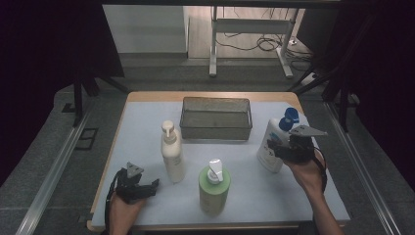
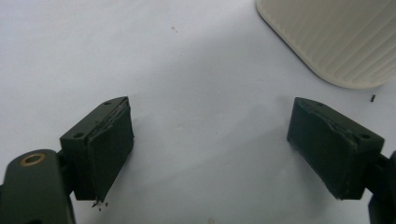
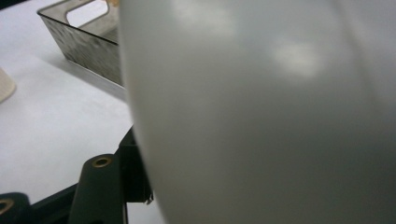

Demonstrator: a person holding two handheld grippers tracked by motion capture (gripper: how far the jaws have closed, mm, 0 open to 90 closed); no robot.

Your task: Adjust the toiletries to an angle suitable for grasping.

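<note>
A white bottle (image 1: 268, 159) with a blue flip cap (image 1: 289, 116) stands upright at the right of the table. My right gripper (image 1: 274, 148) comes at it from the right, its jaws around the body, shut on it. In the right gripper view the bottle's wall (image 3: 261, 116) looms close and one pad (image 3: 139, 177) lies against its left edge; the other jaw is hidden. My left gripper (image 1: 149, 188) rests open near the front left, nothing between its pads (image 2: 109, 149). A cream pump bottle (image 1: 172, 154) stands just beyond it, its base (image 2: 336, 37) showing ahead of the jaws.
A green pump bottle (image 1: 214, 188) stands at the front middle. A dark mesh basket (image 1: 216, 128) sits at the back middle, its near wall (image 3: 88, 44) left of the white bottle. A pale mat (image 1: 142, 127) covers the wooden table.
</note>
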